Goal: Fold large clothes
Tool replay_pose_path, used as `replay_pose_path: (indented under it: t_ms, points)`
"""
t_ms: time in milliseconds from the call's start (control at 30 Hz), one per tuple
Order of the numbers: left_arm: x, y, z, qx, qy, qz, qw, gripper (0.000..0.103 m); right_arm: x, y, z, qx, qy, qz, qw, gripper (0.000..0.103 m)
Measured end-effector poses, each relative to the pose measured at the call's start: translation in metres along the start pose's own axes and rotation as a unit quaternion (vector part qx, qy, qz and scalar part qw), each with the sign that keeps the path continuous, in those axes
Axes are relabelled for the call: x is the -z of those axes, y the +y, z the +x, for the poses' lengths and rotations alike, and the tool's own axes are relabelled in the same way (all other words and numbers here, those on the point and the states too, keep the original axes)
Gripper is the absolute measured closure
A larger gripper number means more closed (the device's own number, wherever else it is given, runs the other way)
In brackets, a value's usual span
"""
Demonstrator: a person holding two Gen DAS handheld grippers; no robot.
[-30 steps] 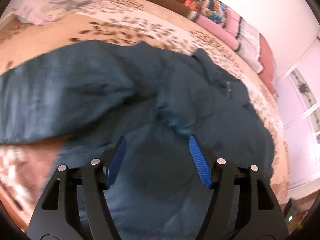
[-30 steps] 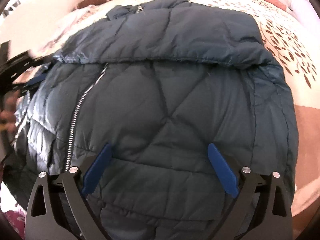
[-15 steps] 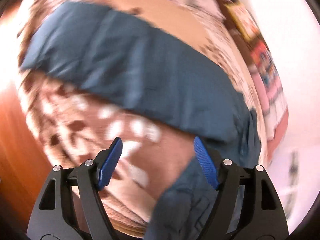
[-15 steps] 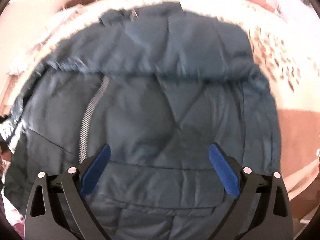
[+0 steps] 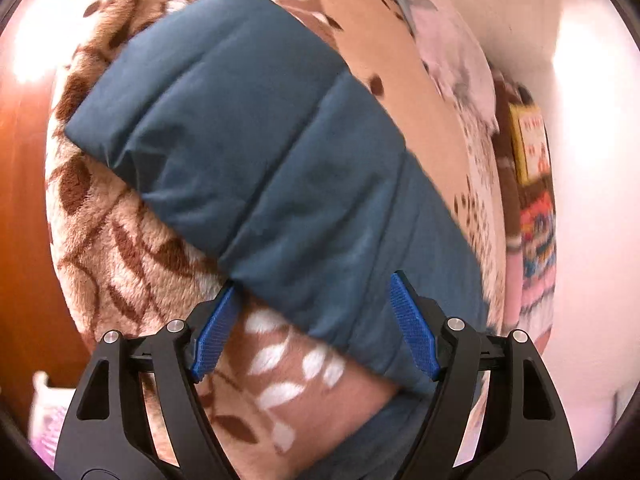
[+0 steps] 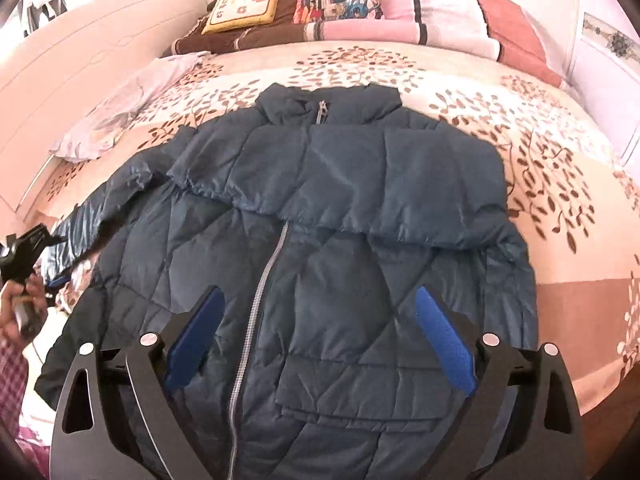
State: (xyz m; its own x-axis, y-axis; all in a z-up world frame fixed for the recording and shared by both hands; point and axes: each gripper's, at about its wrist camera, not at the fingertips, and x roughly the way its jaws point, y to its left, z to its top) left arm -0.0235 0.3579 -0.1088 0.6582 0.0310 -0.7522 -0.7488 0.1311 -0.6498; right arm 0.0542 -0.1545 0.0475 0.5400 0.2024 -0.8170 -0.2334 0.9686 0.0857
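One dark blue puffer jacket [image 6: 320, 240] lies zipped and face up on the leaf-patterned bed [image 6: 520, 128], collar toward the pillows [image 6: 360, 8]. Beside the jacket's body, its sleeve [image 5: 248, 152] stretches over the bed's edge. The left tool [image 5: 316, 328] has just been closing a little yet stands wide around the sleeve, pads not pressing. The right tool [image 6: 320, 336] hangs wide open above the jacket's front, holding nothing.
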Motion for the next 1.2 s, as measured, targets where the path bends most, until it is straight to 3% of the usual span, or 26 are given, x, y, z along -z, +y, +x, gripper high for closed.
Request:
replay_pose_path:
  t_ms: [33,100,133,233,300,433,467,567,633,733,767,867,933,1033,1133,1200]
  points:
    - [0.003,-0.004,0.000,-0.010,-0.009,0.003,0.9999,0.055,0.002,-0.001,-0.001,-0.003,0.004,0.003,1.000,0.012]
    - [0.000,-0.011,0.003,-0.064,-0.026,0.042,0.9967,0.082,0.005,-0.003,0.000,-0.010,0.012,0.011,1.000,0.012]
    - [-0.001,-0.015,0.004,-0.070,-0.036,0.067,0.9946,0.092,0.006,-0.004,0.001,-0.011,0.014,0.014,1.000,0.012]
    - [-0.003,-0.027,-0.002,-0.068,-0.068,0.115,0.9887,0.100,0.010,-0.010,-0.001,-0.018,0.015,0.021,0.999,0.012]
    - [-0.004,-0.046,-0.017,-0.062,-0.109,0.159,0.9793,0.100,0.011,-0.016,-0.003,-0.017,0.015,0.024,0.999,0.012]
    - [0.005,-0.095,-0.054,-0.040,-0.175,0.272,0.9454,0.101,0.015,-0.030,-0.008,-0.020,0.011,0.043,0.999,0.012]
    - [0.014,-0.114,-0.069,-0.016,-0.190,0.307,0.9323,0.101,0.017,-0.036,-0.008,-0.022,0.012,0.052,0.998,0.012]
    - [0.040,-0.158,-0.098,0.042,-0.200,0.373,0.9050,0.101,0.019,-0.051,-0.007,-0.025,0.013,0.076,0.997,0.012]
    - [0.064,-0.185,-0.117,0.090,-0.192,0.413,0.8859,0.101,0.019,-0.062,-0.007,-0.024,0.010,0.092,0.995,0.012]
    - [0.112,-0.227,-0.131,0.153,-0.167,0.478,0.8489,0.101,0.019,-0.076,-0.008,-0.031,0.003,0.110,0.993,0.012]
    - [0.136,-0.243,-0.131,0.173,-0.149,0.506,0.8319,0.101,0.019,-0.079,-0.009,-0.033,0.001,0.114,0.993,0.012]
    - [0.190,-0.264,-0.121,0.199,-0.101,0.557,0.8000,0.101,0.019,-0.089,-0.011,-0.039,-0.005,0.118,0.992,0.012]
    - [0.233,-0.279,-0.103,0.203,-0.060,0.596,0.7749,0.101,0.018,-0.095,-0.012,-0.038,-0.012,0.115,0.993,0.012]
    - [0.287,-0.287,-0.071,0.193,-0.001,0.634,0.7486,0.101,0.017,-0.106,-0.012,-0.043,-0.019,0.115,0.992,0.012]
    - [0.327,-0.285,-0.031,0.161,0.058,0.659,0.7328,0.100,0.016,-0.116,-0.010,-0.051,-0.022,0.125,0.991,0.012]
    - [0.343,-0.278,-0.011,0.129,0.072,0.672,0.7252,0.100,0.015,-0.122,-0.007,-0.057,-0.021,0.135,0.989,0.012]
